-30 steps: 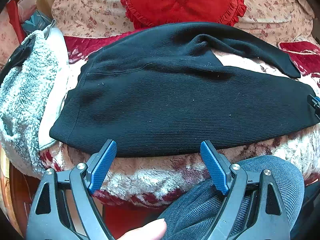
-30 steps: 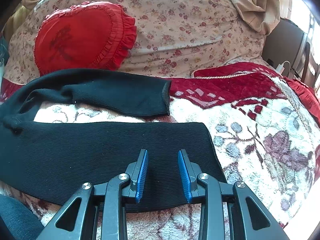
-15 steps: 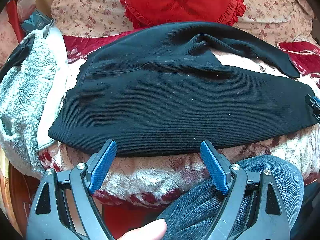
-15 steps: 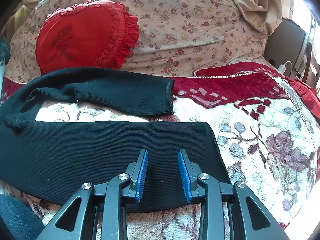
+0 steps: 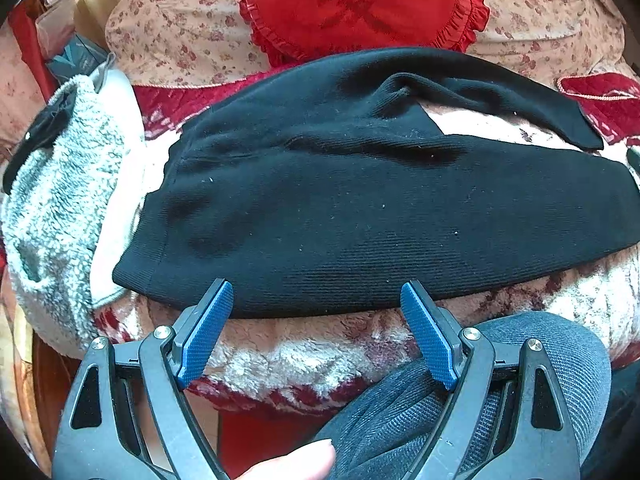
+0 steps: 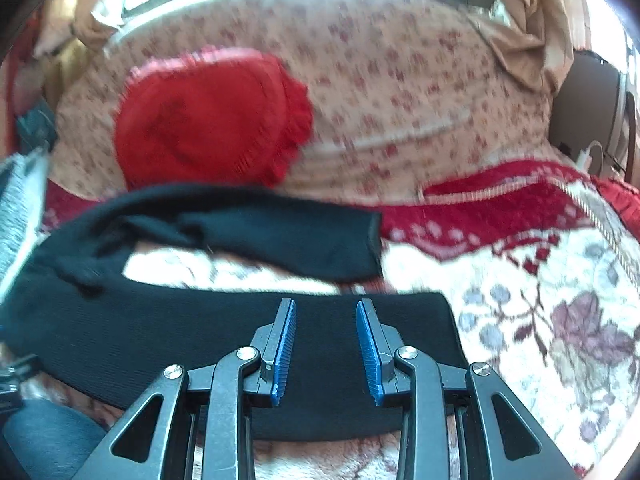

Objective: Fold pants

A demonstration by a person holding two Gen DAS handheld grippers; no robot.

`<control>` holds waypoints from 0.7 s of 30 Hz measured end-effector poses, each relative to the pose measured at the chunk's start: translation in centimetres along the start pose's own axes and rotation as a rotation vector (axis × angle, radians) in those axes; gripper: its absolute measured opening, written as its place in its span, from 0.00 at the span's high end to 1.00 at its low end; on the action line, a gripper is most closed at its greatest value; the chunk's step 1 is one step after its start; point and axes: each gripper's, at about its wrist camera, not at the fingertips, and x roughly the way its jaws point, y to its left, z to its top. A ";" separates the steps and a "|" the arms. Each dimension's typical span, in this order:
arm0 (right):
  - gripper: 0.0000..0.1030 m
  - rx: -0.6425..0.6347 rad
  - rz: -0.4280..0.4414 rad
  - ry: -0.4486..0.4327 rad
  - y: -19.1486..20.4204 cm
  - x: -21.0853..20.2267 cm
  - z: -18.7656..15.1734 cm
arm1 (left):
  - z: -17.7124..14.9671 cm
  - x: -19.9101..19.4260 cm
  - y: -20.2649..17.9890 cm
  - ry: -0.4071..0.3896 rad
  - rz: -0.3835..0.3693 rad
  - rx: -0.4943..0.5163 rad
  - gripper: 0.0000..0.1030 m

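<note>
While the black pants are lying flat, we are holding both grippers (left gripper, right gripper) with fingers spread, gripping nothing.

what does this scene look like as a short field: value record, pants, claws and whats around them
garment: black pants spread flat across a floral blanket, legs apart in a V
near leg: cuff end lies under the right claw
far leg: cuff lies toward the red quilted cover
left claw: open wide, at the pants' near edge by the waistband, gripping nothing
right claw: open, over the near leg, nothing pinched
fold state: not yet folded
nearby: red ruffled cushion, grey fleece garment
view note: right wrist view is motion-blurred
</note>
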 end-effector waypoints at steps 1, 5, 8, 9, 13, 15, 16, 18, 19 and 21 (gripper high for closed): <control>0.71 -0.004 0.016 -0.022 0.0 -0.4 0.2 | 0.0 -0.1 0.0 -0.007 0.012 0.002 0.17; 0.71 -0.032 0.056 -0.094 0.6 -1.9 0.6 | -0.1 -0.2 0.1 -0.013 0.025 0.004 0.17; 0.71 -0.033 0.080 -0.185 0.7 -3.7 1.0 | -0.1 -0.2 0.2 -0.013 0.020 -0.004 0.17; 0.69 -0.031 0.087 -0.237 0.6 -4.6 1.2 | -0.1 -0.2 0.2 -0.015 0.023 -0.004 0.17; 0.29 -0.027 0.060 -0.369 0.8 -6.2 0.9 | 0.0 0.2 0.6 -0.003 -0.001 -0.019 0.16; 0.29 -0.059 0.059 -0.285 1.5 -4.6 1.0 | 0.1 0.4 0.7 0.005 -0.015 -0.023 0.16; 0.31 -0.076 0.063 -0.226 1.8 -3.5 0.9 | 0.1 0.5 0.8 0.007 -0.020 -0.024 0.16; 0.34 -0.095 0.050 -0.153 2.4 -2.1 0.5 | 0.2 0.5 0.8 0.007 -0.026 -0.027 0.16; 0.34 -0.095 0.053 -0.140 2.2 -1.8 0.3 | 0.2 0.5 0.9 0.008 -0.030 -0.027 0.16; 0.34 -0.092 0.054 -0.128 2.0 -1.4 0.0 | 0.4 0.6 1.0 0.011 -0.040 -0.024 0.16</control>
